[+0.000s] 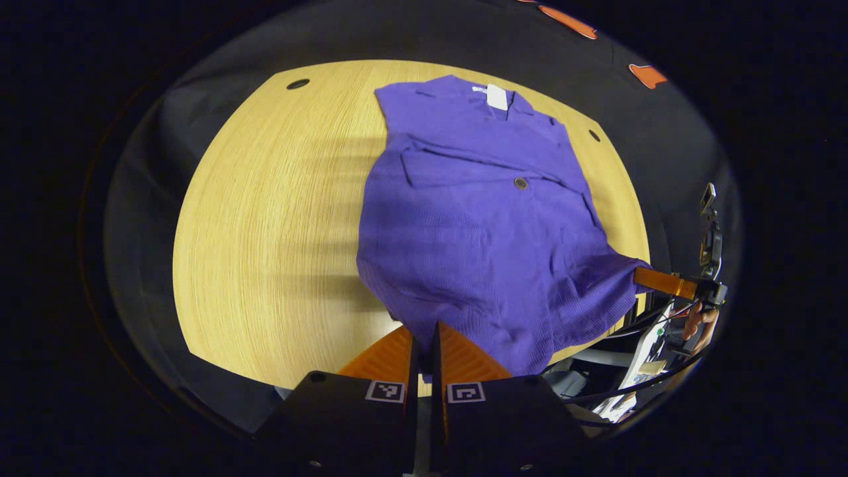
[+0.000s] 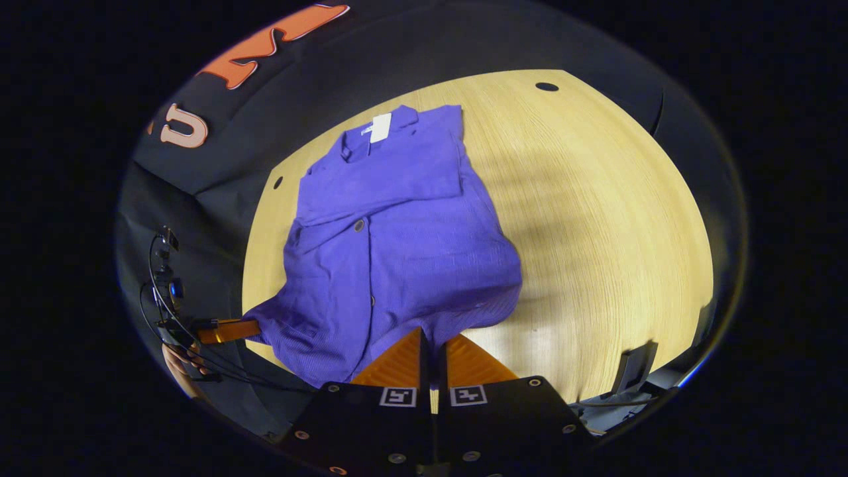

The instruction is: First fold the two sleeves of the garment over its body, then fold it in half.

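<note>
A purple button-up shirt (image 1: 477,218) lies on the light wooden surface (image 1: 278,218), its collar with the white neck label (image 1: 497,97) toward the far edge and its hem at the near edge. Both sleeves are already folded across the body, forming a band below the collar, and 1 dark button (image 1: 521,183) shows at that band.

The left gripper (image 1: 424,344) has its 2 orange jaws drawn narrow and pinched on the hem at the shirt's near left corner. The right gripper (image 2: 432,348) does the same at the near right corner, jaws close together with purple fabric caught between them. Seen from the left gripper view, the right gripper's orange fingers (image 1: 662,281) pull that corner out past the surface's near edge, so the hem there is bunched and wrinkled.
</note>
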`<state>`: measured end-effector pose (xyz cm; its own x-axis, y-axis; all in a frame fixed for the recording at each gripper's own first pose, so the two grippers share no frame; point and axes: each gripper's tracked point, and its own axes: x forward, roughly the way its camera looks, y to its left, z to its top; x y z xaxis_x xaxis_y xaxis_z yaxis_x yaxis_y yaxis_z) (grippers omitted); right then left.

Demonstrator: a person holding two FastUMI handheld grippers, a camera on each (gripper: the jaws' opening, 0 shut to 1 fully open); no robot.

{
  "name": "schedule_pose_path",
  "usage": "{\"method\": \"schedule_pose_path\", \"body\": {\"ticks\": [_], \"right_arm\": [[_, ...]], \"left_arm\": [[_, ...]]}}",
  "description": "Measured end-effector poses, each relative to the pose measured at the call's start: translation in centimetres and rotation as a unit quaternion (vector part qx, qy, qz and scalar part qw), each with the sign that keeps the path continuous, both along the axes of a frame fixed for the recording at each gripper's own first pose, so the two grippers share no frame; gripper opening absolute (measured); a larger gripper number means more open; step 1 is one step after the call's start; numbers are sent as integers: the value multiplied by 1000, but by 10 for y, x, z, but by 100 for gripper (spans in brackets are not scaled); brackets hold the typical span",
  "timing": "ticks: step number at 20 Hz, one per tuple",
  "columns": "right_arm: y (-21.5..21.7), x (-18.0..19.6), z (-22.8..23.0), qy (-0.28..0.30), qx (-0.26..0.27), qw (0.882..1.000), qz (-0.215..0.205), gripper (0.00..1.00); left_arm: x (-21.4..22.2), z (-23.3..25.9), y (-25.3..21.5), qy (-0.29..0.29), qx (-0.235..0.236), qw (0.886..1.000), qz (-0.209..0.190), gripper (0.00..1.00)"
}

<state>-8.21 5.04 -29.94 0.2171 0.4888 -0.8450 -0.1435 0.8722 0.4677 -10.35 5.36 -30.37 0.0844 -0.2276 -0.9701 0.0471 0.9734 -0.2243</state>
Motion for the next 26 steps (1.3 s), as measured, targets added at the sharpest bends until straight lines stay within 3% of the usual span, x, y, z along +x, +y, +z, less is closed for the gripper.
{"method": "schedule_pose_path", "body": {"ticks": [6, 15, 20, 26], "right_arm": [[10, 56, 51, -38, 25, 999, 12, 4], [38, 151, 100, -102, 21, 993, 58, 4], [59, 212, 109, -123, 19, 989, 80, 4], [66, 296, 77, -97, -1, 993, 63, 4]], "left_arm": [[61, 43, -3, -48, 4, 999, -5, 9], [173, 88, -14, -110, 30, 993, -17, 9], [236, 92, -19, -120, 52, 991, -13, 9], [318, 62, -17, -103, 82, 991, 2, 9]]}}
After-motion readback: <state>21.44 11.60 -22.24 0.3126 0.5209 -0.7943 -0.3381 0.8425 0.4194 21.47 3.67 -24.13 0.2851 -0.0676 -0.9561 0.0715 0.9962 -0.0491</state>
